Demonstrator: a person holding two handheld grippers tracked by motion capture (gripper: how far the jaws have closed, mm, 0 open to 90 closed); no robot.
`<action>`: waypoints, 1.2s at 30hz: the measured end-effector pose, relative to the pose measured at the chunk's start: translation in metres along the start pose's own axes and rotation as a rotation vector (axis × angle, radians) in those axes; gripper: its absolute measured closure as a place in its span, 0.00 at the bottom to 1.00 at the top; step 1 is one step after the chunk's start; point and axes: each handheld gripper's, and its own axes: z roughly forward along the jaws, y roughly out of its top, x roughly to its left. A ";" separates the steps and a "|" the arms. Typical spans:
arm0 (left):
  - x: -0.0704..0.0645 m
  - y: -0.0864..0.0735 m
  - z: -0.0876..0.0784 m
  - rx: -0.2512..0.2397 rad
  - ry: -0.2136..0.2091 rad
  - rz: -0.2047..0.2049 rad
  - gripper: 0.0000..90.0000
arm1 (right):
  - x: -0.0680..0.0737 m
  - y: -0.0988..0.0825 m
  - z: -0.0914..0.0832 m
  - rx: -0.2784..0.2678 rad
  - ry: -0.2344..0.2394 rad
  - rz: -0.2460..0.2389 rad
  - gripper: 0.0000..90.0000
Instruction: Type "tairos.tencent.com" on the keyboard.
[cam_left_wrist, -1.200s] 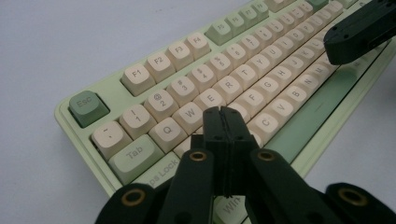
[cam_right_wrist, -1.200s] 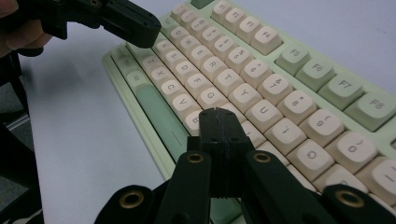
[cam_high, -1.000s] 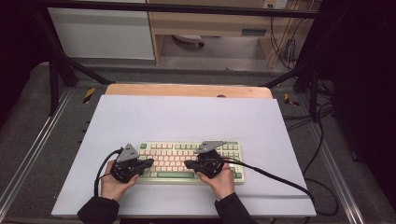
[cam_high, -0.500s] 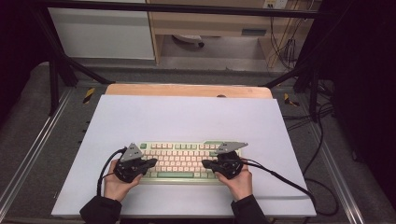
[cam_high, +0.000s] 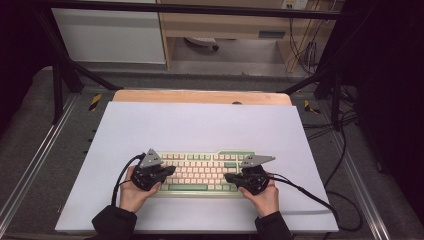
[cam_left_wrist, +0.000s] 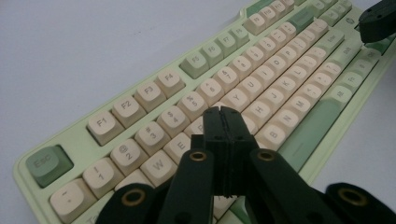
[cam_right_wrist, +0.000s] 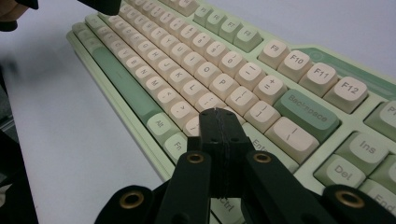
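Note:
A pale green keyboard with cream keys lies near the front of the white table sheet. My left gripper is over its left end, pointing right. In the left gripper view the jaws are pressed together with nothing between them, low over the upper letter rows of the keyboard. My right gripper is over the right part, pointing left. Its jaws are also shut and empty, just above the keys of the keyboard left of Backspace. Whether either tip touches a key is unclear.
A wooden table edge runs behind the sheet. Black cables trail off to the right from the right gripper. Metal frame rails and grey floor flank the table. A cabinet stands beyond.
The right gripper has moved right along the keyboard, from its middle to its right part. The left gripper has shifted slightly right over the left end.

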 end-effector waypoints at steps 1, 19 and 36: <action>-0.001 0.001 0.002 0.002 0.000 0.001 1.00 | 0.000 -0.001 -0.001 0.002 0.000 0.001 1.00; -0.009 0.010 0.033 0.034 0.003 0.007 1.00 | -0.002 -0.004 -0.004 -0.003 -0.001 0.002 1.00; -0.009 0.006 0.039 0.035 0.001 0.008 1.00 | -0.003 -0.005 -0.004 -0.005 0.003 0.004 1.00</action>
